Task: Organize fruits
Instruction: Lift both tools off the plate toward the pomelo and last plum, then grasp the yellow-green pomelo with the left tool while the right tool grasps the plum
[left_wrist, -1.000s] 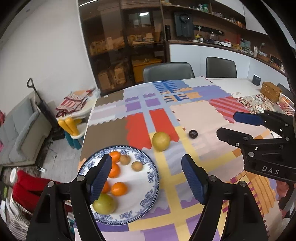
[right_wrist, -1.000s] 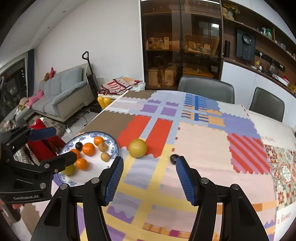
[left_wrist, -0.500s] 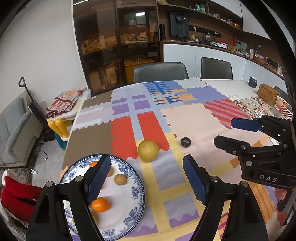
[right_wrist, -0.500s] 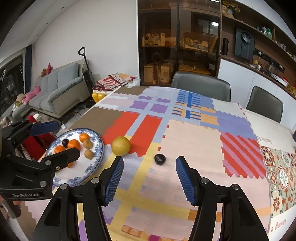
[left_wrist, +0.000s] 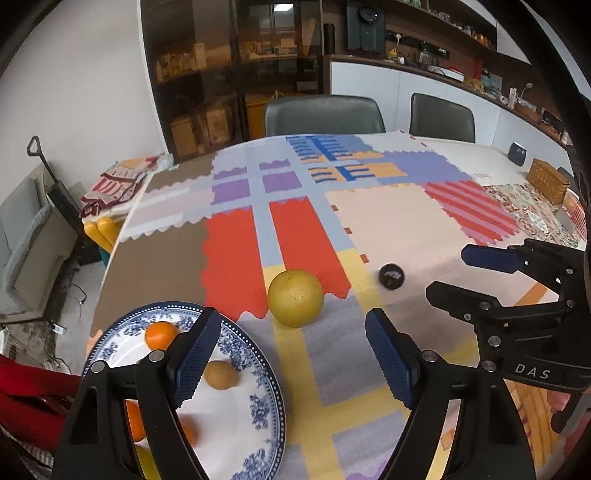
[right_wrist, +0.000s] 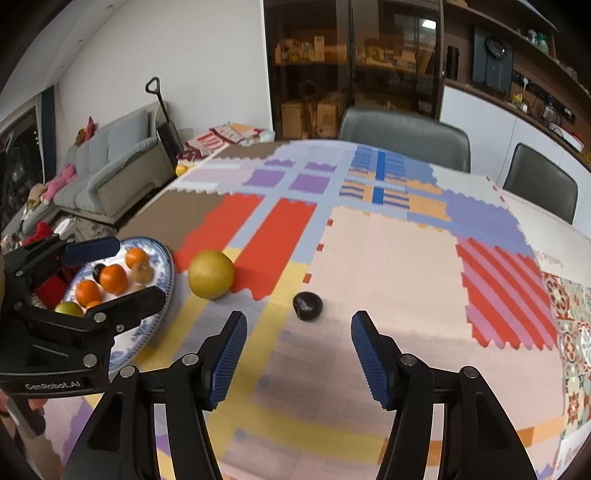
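A large yellow-green round fruit lies on the patchwork tablecloth, also seen in the right wrist view. A small dark fruit lies to its right, just ahead of my right gripper, which is open and empty. A blue-and-white plate at the left holds several oranges, small brown fruits and a green fruit. My left gripper is open and empty, between the plate and the large fruit.
Two grey chairs stand at the table's far side. A wicker box and a dark cup sit at the far right. The table's left edge drops to the floor, with a sofa beyond.
Both grippers have moved forward and lower toward the loose fruits. The large fruit and dark fruit look nearer. The plate has slid toward the lower left of the left wrist view.
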